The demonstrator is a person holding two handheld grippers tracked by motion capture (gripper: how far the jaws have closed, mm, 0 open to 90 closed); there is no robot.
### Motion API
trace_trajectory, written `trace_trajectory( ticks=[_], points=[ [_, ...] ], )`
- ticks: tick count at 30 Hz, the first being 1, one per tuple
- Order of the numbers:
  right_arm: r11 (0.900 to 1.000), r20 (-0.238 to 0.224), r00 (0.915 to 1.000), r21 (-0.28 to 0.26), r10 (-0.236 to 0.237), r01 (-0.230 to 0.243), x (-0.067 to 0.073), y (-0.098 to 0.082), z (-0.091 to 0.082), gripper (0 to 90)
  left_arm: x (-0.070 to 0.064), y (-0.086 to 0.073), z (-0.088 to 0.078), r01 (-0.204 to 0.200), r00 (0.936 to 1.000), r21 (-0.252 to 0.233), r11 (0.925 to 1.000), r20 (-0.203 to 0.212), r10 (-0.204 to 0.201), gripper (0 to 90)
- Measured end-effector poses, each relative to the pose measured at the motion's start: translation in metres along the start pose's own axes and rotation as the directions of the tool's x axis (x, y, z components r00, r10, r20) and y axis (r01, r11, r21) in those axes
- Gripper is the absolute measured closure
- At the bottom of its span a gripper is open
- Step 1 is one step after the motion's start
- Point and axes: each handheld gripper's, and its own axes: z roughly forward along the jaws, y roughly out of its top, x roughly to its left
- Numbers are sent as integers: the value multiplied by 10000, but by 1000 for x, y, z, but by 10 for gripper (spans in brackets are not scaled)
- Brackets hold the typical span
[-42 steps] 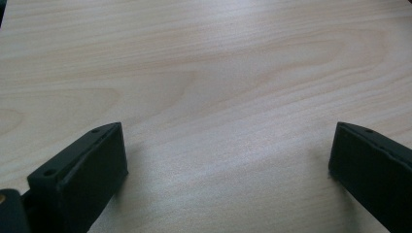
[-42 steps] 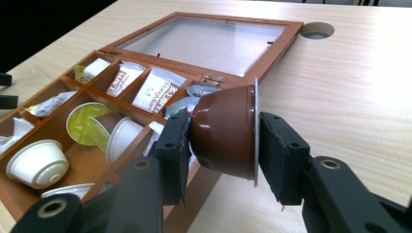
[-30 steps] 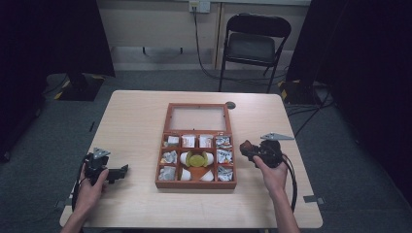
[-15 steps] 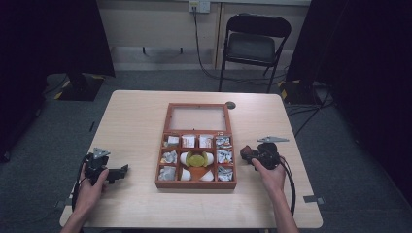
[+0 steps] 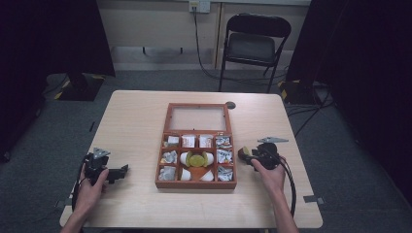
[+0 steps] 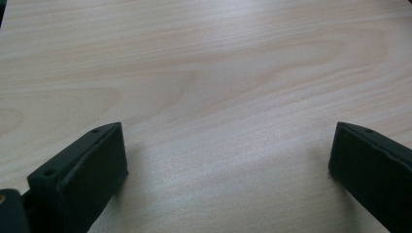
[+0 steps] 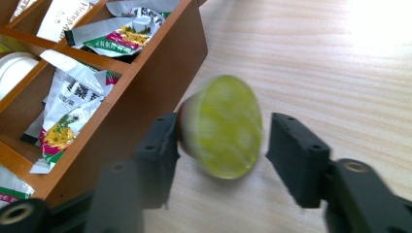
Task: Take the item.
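A small cup with a yellow-green lid (image 7: 223, 128) lies on its side between the jaws of my right gripper (image 7: 221, 145), lid towards the camera and blurred. The left jaw touches it; a thin gap shows at the right jaw, so the gripper is open. In the high view this cup (image 5: 241, 153) lies just right of the wooden compartment box (image 5: 196, 185), at my right gripper (image 5: 248, 157). My left gripper (image 5: 120, 172) rests low on the table (image 5: 136, 121) left of the box, open, with bare wood between its jaws (image 6: 228, 160).
The box wall (image 7: 145, 92) stands close on the left of the right gripper. Its compartments hold foil tea packets (image 7: 73, 97), white cups (image 7: 14, 65) and another yellow-lidded cup (image 5: 197, 158). A folding chair (image 5: 255, 43) stands beyond the table.
My right gripper has moved down and slightly left with the cup, closer to the table beside the box. The left gripper has stayed put.
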Motion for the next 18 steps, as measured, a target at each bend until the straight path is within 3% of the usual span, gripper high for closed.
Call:
trace_trajectory(
  ticks=[5,18],
  points=[
    [9997,-226,9997,-195,129,-134,-1,0,-3,371,0,0,0,12,10000,0,10000,-6,-12,0],
    [9967,-158,9994,-734,322,-332,-1,1,-23,316,0,0,0,22,10000,-37,10000,-25,-22,0]
  ],
)
